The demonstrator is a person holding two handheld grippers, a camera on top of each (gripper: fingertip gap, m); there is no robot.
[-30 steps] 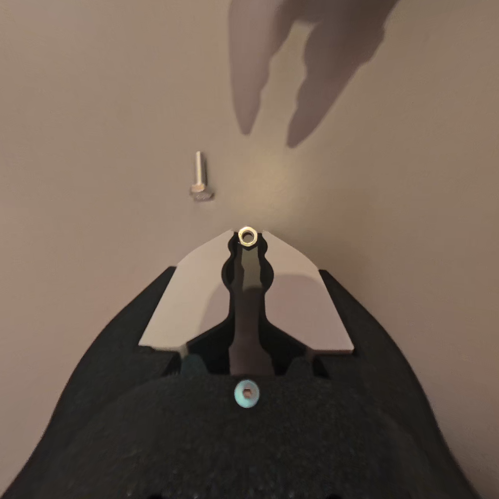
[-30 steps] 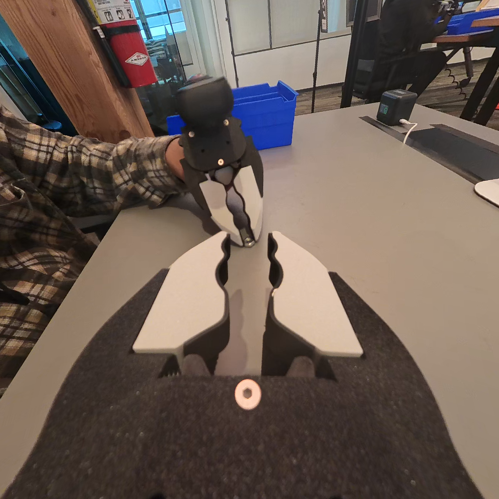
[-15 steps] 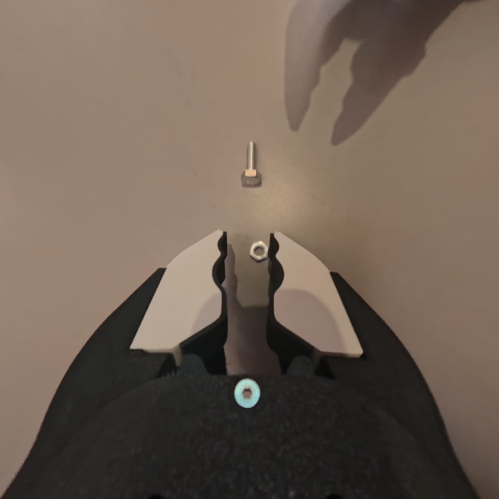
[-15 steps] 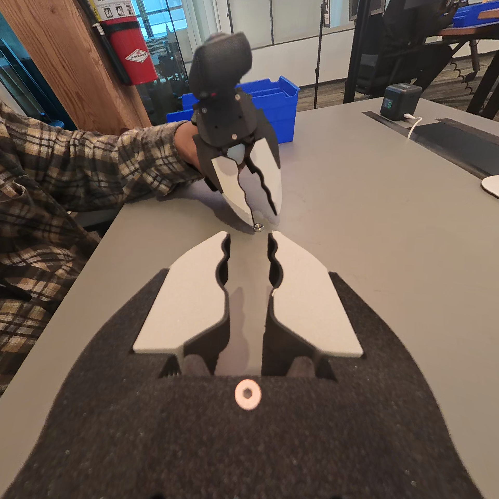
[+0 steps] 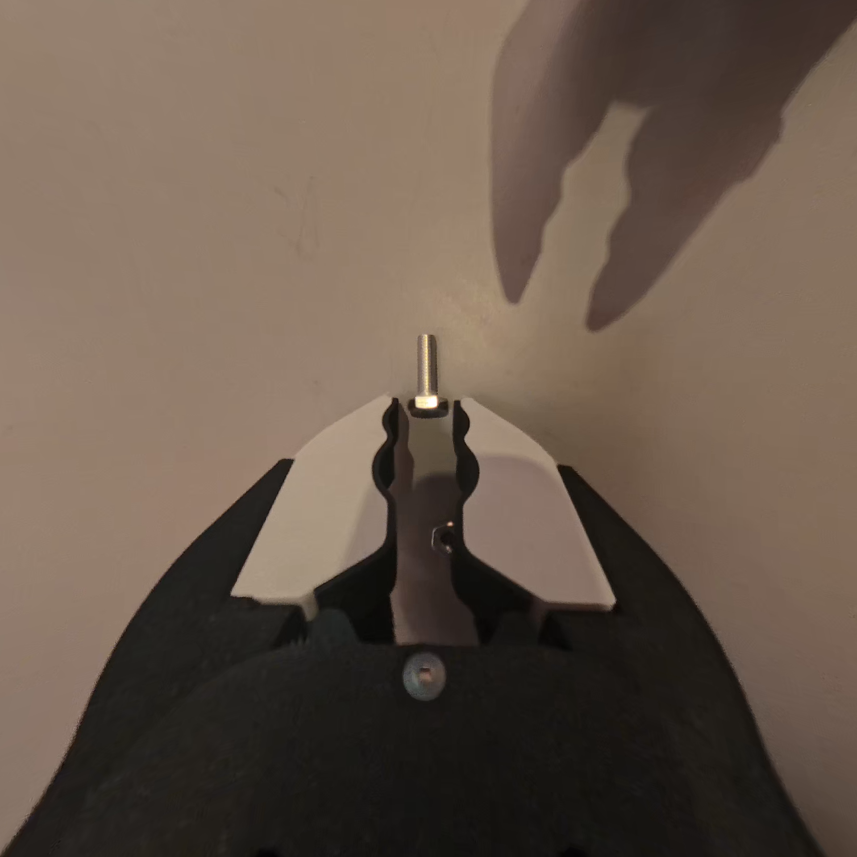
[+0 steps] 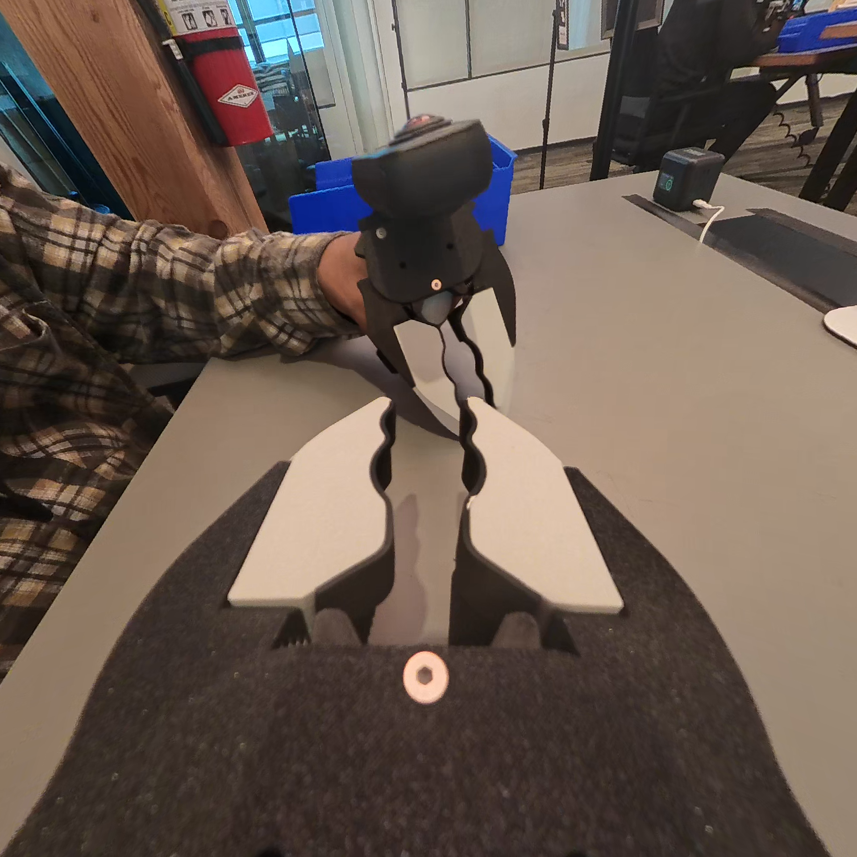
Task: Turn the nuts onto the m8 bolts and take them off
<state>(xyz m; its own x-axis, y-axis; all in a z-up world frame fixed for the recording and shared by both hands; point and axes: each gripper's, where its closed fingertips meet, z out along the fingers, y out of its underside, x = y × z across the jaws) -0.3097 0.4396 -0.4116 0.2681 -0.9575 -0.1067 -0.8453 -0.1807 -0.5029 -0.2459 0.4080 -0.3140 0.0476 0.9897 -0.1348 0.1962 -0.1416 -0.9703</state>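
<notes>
In the left wrist view a silver bolt lies on the grey table and points away from me. Its hex head sits between the tips of my left gripper, which is open and looks straight down. A small hex nut lies loose on the table farther back between the fingers, close to the right finger. My right gripper is open and empty, low over the table. In the right wrist view the left gripper hangs tips-down just beyond it. That view shows neither bolt nor nut.
A hand in a plaid sleeve holds the left gripper. A blue bin stands at the table's far edge. A black charger with a white cable and a dark mat are at the right. The right gripper's shadow falls beyond the bolt. There is about 12 cm between the tips of the two grippers.
My left gripper opened and let the nut drop onto the table, then moved forward until the bolt head was between its tips. My right gripper stayed open.
</notes>
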